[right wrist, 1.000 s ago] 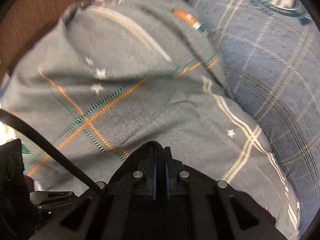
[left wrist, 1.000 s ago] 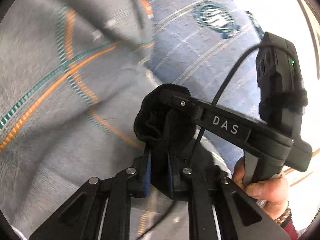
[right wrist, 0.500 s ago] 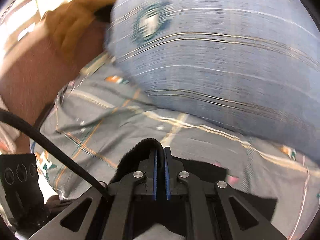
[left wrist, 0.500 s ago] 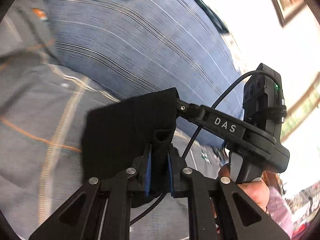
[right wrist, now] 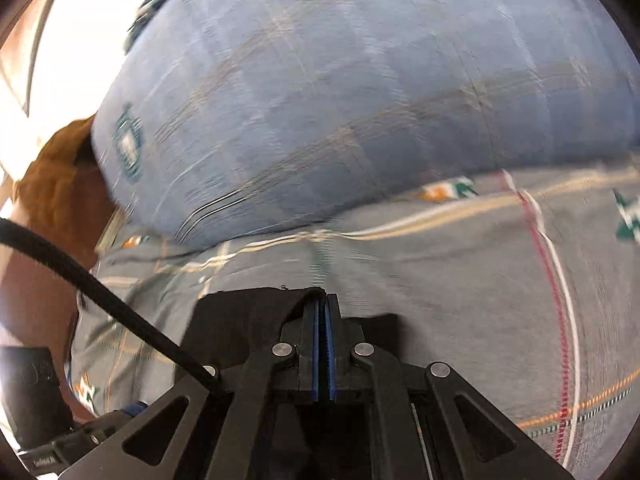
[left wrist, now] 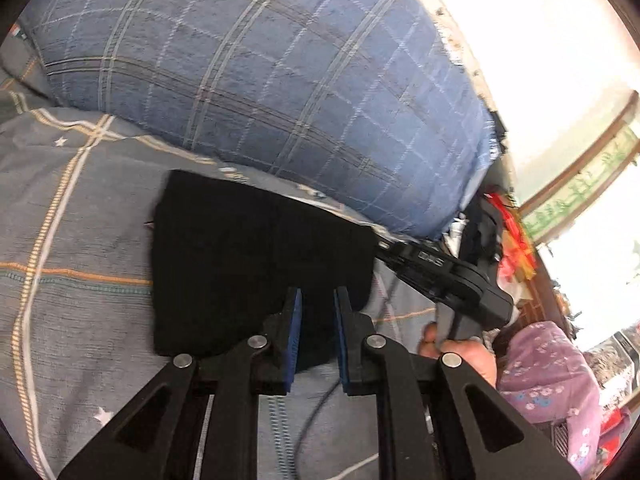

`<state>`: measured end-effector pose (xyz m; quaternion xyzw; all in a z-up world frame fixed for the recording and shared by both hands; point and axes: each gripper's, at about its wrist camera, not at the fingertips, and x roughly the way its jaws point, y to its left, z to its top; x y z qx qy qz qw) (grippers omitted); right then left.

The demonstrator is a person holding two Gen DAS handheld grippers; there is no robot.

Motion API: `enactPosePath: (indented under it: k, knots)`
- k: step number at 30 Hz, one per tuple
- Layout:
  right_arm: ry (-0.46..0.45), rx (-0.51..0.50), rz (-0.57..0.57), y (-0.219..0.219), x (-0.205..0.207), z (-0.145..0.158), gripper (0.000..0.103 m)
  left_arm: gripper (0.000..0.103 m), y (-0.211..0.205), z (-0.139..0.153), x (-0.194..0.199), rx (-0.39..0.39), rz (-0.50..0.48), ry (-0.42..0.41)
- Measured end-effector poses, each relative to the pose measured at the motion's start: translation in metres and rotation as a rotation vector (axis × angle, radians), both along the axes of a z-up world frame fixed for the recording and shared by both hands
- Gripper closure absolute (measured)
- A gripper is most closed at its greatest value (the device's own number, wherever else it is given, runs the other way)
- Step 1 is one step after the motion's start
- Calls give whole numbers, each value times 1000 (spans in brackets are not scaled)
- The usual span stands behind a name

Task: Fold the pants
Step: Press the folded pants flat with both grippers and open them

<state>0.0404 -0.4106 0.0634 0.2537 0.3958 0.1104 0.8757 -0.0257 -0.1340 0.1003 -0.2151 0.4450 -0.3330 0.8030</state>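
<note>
1. Pants [left wrist: 256, 264], black and folded into a compact block, lie flat on the bed sheet [left wrist: 72, 240] directly ahead of the left gripper [left wrist: 316, 300], whose jaws stand parted with bare blue pads and hold nothing; the near edge of the cloth runs under the gap between them.
2. Right gripper [right wrist: 322, 304] has its jaws clenched on the pants' [right wrist: 240, 320] upper fold, the blue pads nearly touching with a thin ridge of black cloth between them.
3. Seen from the left wrist, the right gripper [left wrist: 436, 264] reaches in from the right and meets the pants at their far right corner.
4. Far edge of the pants lies just beside the blue plaid pillow [left wrist: 260, 72], which blocks that side; open sheet spreads to the left and toward the camera.
5. Half a second ago the left jaws were clamped on the black cloth, held lifted; now they have let go and the pants rest flat.
</note>
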Motion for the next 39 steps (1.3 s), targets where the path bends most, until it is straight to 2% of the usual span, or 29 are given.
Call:
enactPosePath:
  k: [5,7,8,9,10,12,15,18,20,23,26,28,29,31,35,37,39]
  knots:
    - [28,28,-76,-29,0,-21,100,88,0,-18,19,56,39,44]
    - [40,-22,-70,-27,4,-25,95,78,-6,-24,27,90,41,53]
    - [49,-40,-76,-26,4,-25,90,77,-9,-29,31,120,42,61]
    - [54,-58,-93,-27,1,-24,73,77,-12,-34,34,144,43,68]
    - [49,-62,-108,-29,-3,-22,51,78,-16,-39,38,167,39,74]
    - [9,-62,-162,-34,-16,-14,35,78,-21,-47,41,212,29,85]
    - [-50,-9,-187,-38,-47,2,35,77,-20,-50,39,211,26,87]
    - [-99,67,-99,-22,-76,6,35,74,-12,-51,45,151,20,132]
    - [-99,76,-43,-6,-89,0,36,74,-5,-54,53,103,17,181]
    - [-72,44,17,23,-98,-15,42,74,0,-56,59,58,9,223]
    - [-44,-35,8,42,-97,-27,43,71,2,-48,52,63,-10,194]
    - [-33,-58,3,48,-94,-31,44,66,-2,-45,49,93,-27,164]
    - [-25,-80,3,51,-92,-32,47,66,-5,-46,48,128,-32,152]
    - [-4,-149,10,57,-86,-30,97,66,-6,-50,48,164,-21,156]
    - [-36,-168,19,50,-88,-12,98,66,5,-54,49,85,-23,176]
    - [-60,-164,-1,43,-92,-6,98,66,5,-56,46,83,-36,169]
    - [-40,-175,-27,38,-92,-13,98,66,-2,-57,40,117,-51,144]
